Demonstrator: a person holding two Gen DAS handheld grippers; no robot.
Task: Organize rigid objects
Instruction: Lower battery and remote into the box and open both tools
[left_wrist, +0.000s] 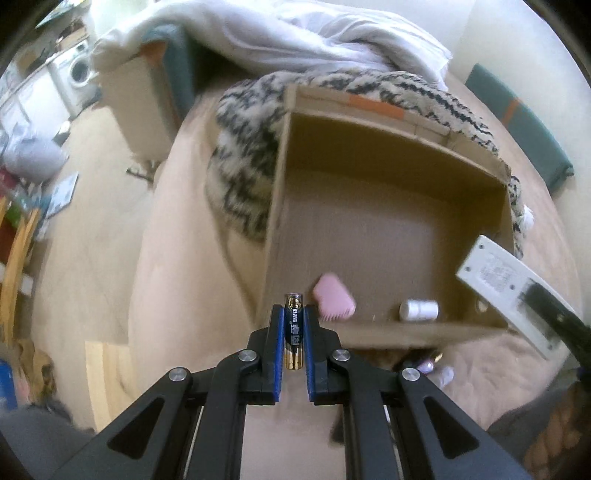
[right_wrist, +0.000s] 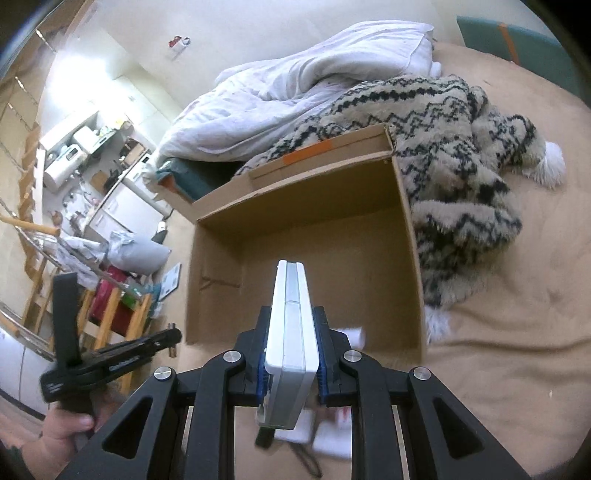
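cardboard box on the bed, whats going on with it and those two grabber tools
A person is tidying small hard items into the cardboard box on the bed. The left gripper holds a battery upright in its jaws at the box's near edge. The right gripper grips a white remote-like device over the box. A pink brush and a small white bottle already lie inside.

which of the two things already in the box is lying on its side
The small white bottle, a capped cylinder lying on its side by the near wall of the cardboard box. The pink brush left of it is a flat rounded pad.
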